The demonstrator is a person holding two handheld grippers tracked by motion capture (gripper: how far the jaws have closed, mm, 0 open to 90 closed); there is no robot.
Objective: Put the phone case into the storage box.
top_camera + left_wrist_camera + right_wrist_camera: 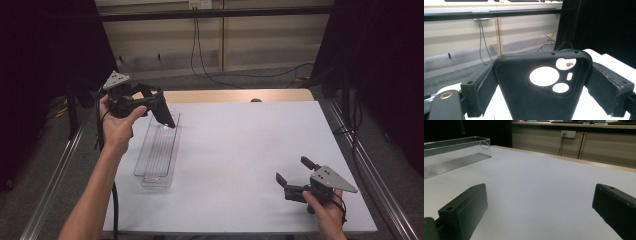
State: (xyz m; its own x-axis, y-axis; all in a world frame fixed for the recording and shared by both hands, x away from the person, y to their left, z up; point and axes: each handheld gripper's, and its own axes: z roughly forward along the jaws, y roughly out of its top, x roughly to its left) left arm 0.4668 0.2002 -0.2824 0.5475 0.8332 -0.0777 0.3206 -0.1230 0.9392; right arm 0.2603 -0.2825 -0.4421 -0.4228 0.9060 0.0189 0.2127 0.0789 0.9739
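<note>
left hand-held gripper clamps the phone case above the clear tray, apparently not yet released; right hand-held gripper idles open.

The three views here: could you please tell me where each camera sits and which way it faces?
High view: above the table, looking forward and down; both forearms enter from below.
Left gripper view: rides the left hand-held gripper, jaws clamping a black phone case.
Right gripper view: rides the right hand-held gripper, jaws apart, low over the table.
High and right gripper views share the clear tray.
</note>
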